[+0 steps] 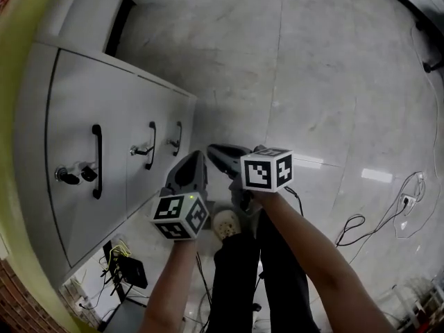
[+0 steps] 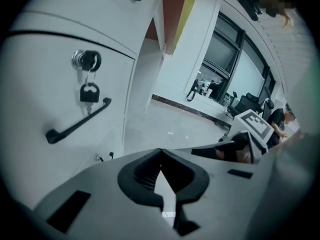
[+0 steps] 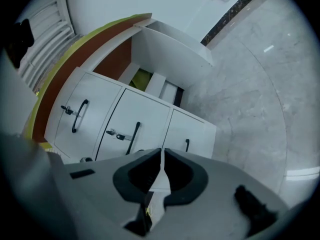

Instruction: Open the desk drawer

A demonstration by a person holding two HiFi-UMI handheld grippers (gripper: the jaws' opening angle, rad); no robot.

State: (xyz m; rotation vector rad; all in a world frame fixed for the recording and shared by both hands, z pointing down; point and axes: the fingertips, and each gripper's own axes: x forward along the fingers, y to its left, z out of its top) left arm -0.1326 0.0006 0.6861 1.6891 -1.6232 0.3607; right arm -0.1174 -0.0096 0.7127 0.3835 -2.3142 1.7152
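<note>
A white drawer cabinet (image 1: 76, 96) under the desk has three closed drawer fronts, each with a black handle: the largest (image 1: 97, 161), the middle (image 1: 151, 144) and the smallest (image 1: 177, 138). Keys hang in the locks of the largest (image 1: 69, 175) and the middle drawer (image 1: 139, 150). My left gripper (image 1: 194, 159) is shut and empty, a short way off the smallest drawer. My right gripper (image 1: 212, 148) is shut and empty beside it, over the floor. In the left gripper view the shut jaws (image 2: 160, 152) sit below a handle (image 2: 77, 124) and a keyed lock (image 2: 86, 60). The right gripper (image 3: 162, 152) faces all three drawers (image 3: 134, 136).
The desk's yellow-edged top (image 1: 14, 82) runs along the left. A black box with cables (image 1: 132, 272) lies on the floor under the cabinet's near end. More cables and a power strip (image 1: 409, 200) lie at the right. The person's shoe (image 1: 225, 224) is below the grippers.
</note>
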